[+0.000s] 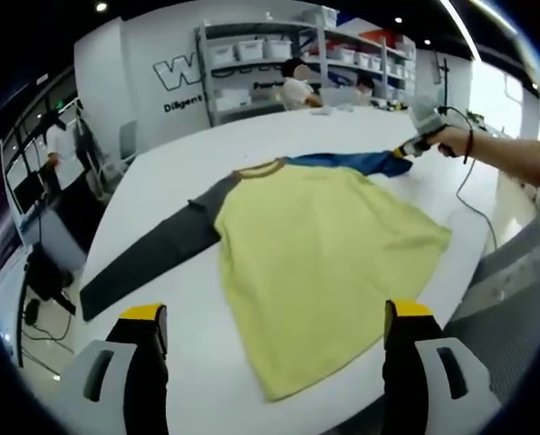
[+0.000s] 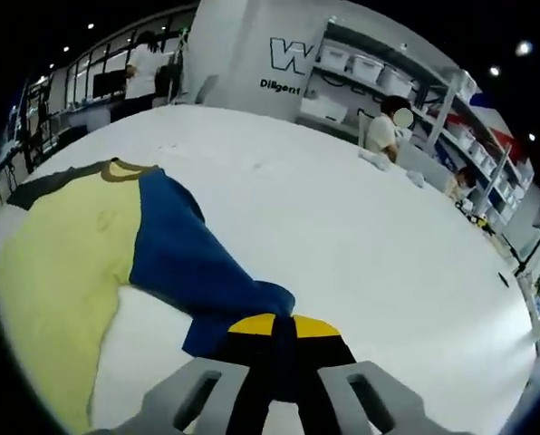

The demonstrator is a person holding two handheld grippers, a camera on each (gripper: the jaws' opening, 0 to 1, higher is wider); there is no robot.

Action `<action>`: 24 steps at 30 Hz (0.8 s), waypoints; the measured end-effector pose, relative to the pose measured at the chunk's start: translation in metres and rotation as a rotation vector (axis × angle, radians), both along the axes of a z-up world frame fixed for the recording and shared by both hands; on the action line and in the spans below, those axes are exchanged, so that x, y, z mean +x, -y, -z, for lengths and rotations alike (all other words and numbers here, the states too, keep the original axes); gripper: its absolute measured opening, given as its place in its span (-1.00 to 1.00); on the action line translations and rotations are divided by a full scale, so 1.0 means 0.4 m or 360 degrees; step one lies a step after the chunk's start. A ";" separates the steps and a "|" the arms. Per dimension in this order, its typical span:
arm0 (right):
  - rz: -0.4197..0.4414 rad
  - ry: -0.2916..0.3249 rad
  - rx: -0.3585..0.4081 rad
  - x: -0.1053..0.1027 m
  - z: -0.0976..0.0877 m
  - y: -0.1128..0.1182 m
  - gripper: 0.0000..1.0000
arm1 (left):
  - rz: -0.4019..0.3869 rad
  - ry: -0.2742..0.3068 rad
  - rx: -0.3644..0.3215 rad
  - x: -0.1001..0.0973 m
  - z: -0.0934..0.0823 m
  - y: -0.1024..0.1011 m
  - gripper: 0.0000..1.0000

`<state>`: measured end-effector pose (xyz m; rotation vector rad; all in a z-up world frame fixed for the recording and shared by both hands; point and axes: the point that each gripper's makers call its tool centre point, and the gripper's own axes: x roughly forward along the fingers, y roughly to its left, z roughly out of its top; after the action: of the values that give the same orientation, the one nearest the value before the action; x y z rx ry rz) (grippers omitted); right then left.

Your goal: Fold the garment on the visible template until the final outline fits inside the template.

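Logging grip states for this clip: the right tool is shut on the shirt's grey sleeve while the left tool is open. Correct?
Not quite. The right tool is shut on the blue sleeve, as the right gripper view shows. The grey sleeve lies free on the table. The left tool is open.

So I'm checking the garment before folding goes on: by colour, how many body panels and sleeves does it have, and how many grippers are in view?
Yellow body panel: 1
Grey sleeve: 1
Blue sleeve: 1
Grippers: 2, the left gripper open over the table, the right gripper shut on the blue sleeve's cuff
Total: 5
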<state>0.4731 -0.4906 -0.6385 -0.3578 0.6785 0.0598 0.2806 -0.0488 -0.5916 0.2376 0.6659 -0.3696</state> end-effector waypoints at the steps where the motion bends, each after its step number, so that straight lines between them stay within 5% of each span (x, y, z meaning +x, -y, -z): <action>1: -0.0036 0.0009 -0.0043 -0.003 0.001 -0.006 -1.00 | -0.0004 -0.0005 -0.0001 -0.001 0.002 -0.001 0.94; 10: -0.0275 0.0221 -0.0134 -0.026 -0.019 -0.091 -1.00 | -0.0007 0.0011 -0.0006 0.000 -0.002 -0.002 0.92; 20: -0.0502 0.0127 -0.0045 -0.084 0.040 -0.230 -1.00 | -0.0018 0.0011 -0.0111 0.002 -0.006 0.009 0.90; 24: -0.0537 0.0091 -0.0032 -0.091 0.062 -0.265 -1.00 | -0.0013 0.0027 -0.0050 0.003 -0.009 -0.001 0.89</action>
<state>0.4368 -0.3846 -0.6631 -0.4888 0.5573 0.3625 0.2819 -0.0484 -0.5880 0.2078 0.6437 -0.3697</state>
